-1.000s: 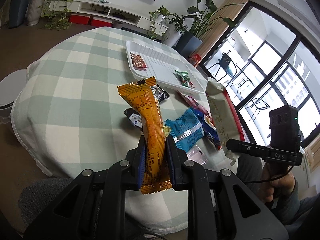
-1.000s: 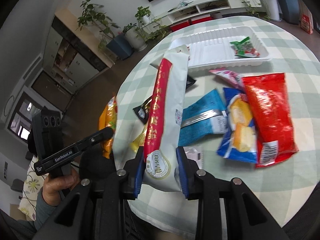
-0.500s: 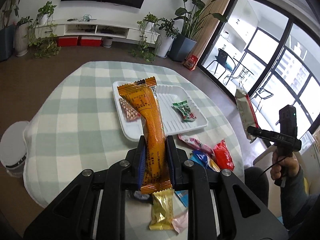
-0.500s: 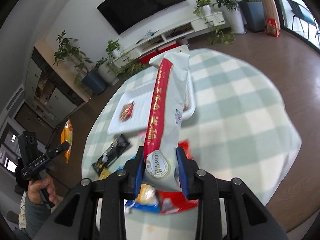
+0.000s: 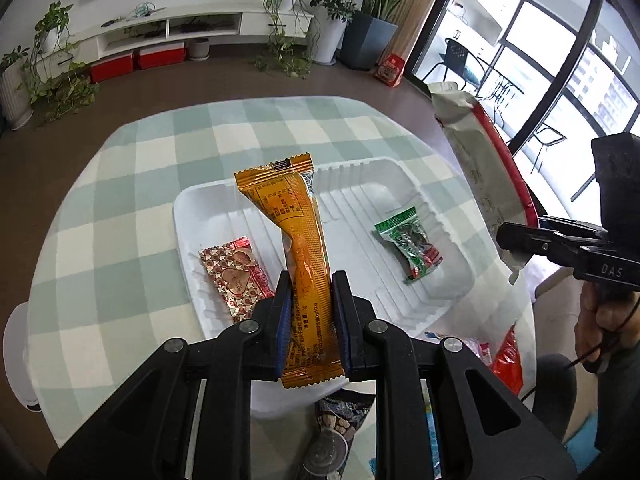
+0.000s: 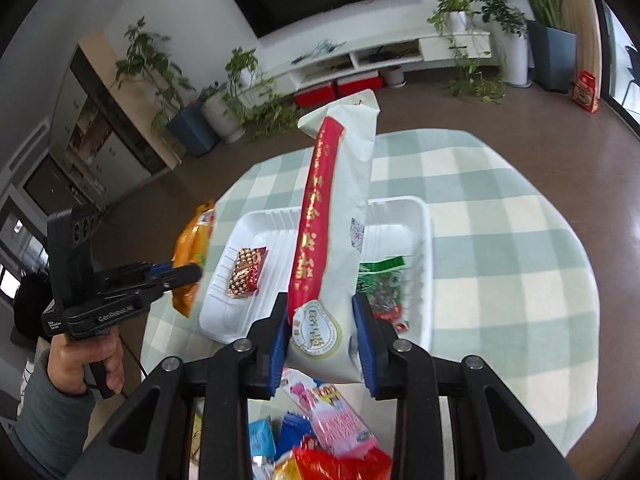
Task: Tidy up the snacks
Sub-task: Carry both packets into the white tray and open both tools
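Note:
My left gripper (image 5: 310,312) is shut on a long orange snack packet (image 5: 298,240) and holds it upright above the white tray (image 5: 188,216). My right gripper (image 6: 322,330) is shut on a tall white bag with a red stripe (image 6: 340,220), also over the tray (image 6: 420,216). In the tray lie a red-and-gold heart packet (image 5: 234,276) at the left and a green packet (image 5: 412,240) at the right. The right view shows the left gripper (image 6: 188,274) with the orange packet (image 6: 194,256) at the tray's left side.
A round table with a green-and-white checked cloth (image 5: 120,200) bears the tray. Several loose snack packets, pink (image 6: 336,416), blue and red (image 6: 340,464), lie on the near side below the grippers. Beyond the table are brown floor, potted plants and a white TV bench (image 5: 168,32).
Both grippers have swung away from the loose pile and now hang over the tray with their packets still gripped. The pile has dropped to the bottom of both views.

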Demonstrator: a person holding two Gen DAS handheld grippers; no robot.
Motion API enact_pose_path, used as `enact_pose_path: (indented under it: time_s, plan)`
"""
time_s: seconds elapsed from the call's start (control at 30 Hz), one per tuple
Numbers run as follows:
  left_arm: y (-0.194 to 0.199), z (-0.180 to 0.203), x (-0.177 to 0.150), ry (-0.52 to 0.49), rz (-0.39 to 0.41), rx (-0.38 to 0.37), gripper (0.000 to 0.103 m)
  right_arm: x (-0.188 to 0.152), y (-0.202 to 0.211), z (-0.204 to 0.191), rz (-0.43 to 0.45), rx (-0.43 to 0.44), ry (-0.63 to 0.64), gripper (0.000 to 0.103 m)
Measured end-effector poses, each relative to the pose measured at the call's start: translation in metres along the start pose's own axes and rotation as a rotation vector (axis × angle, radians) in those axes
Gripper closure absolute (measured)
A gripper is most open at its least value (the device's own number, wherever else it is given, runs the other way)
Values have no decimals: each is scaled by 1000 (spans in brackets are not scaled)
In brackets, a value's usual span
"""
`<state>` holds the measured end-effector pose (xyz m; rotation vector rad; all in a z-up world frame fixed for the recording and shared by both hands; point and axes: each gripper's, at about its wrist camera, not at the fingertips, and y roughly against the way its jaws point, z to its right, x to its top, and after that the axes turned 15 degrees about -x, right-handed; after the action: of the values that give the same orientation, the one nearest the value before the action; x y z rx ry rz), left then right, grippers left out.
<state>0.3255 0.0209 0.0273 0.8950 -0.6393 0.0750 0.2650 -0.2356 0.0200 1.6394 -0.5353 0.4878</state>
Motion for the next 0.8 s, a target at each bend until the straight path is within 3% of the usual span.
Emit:
enact_pose_path:
  time_s: [0.3, 0.6, 0.8]
  plan:
    - [-54, -29, 2, 23, -60, 23, 86, -3, -69, -20, -142, -27, 60, 70]
    - [-82, -32, 0, 10, -95, 54, 86, -5, -97, -24, -159, -91, 82, 70]
    - [-87, -30, -6, 11, -105, 64, 86, -7, -107, -24, -169, -89, 68, 70]
